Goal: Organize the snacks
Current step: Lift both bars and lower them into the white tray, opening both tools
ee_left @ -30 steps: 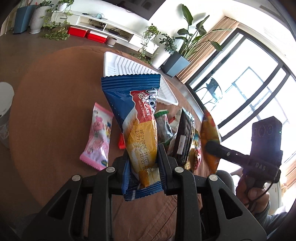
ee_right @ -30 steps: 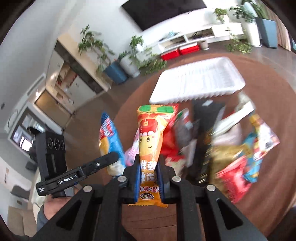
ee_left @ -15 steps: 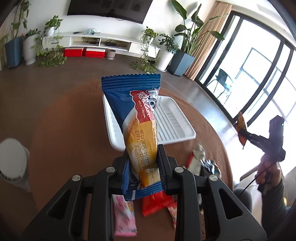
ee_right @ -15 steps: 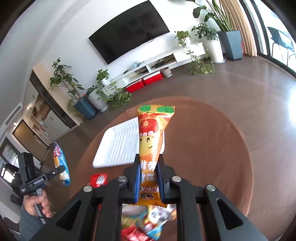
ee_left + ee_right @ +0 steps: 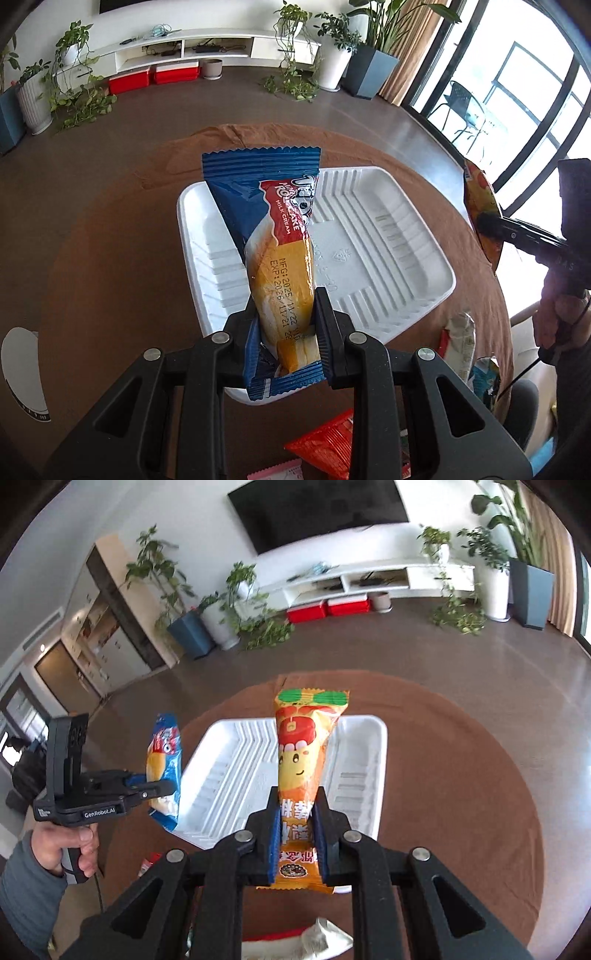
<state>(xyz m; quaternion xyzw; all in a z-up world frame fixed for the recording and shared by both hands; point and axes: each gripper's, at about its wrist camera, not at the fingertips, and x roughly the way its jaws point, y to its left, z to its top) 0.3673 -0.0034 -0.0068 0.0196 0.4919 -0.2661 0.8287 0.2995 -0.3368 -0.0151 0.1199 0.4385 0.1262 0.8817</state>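
My left gripper (image 5: 286,325) is shut on a blue and yellow roll cake packet (image 5: 277,243) and holds it above the near left part of the empty white ribbed tray (image 5: 388,236). My right gripper (image 5: 297,823) is shut on an orange snack packet with a cartoon face (image 5: 301,768) and holds it above the tray (image 5: 229,771). The left gripper with its packet shows at the left of the right wrist view (image 5: 155,790). The right gripper shows at the right edge of the left wrist view (image 5: 484,225).
The tray sits on a round brown table (image 5: 110,258). Loose packets lie at the near edge: a red one (image 5: 325,446), a pink one (image 5: 277,472), and others at the right (image 5: 458,339). A white object (image 5: 22,362) stands left of the table.
Both grippers have lifted away from the snack pile with their packets and moved forward. They now hang over the white tray, which was farther off before.
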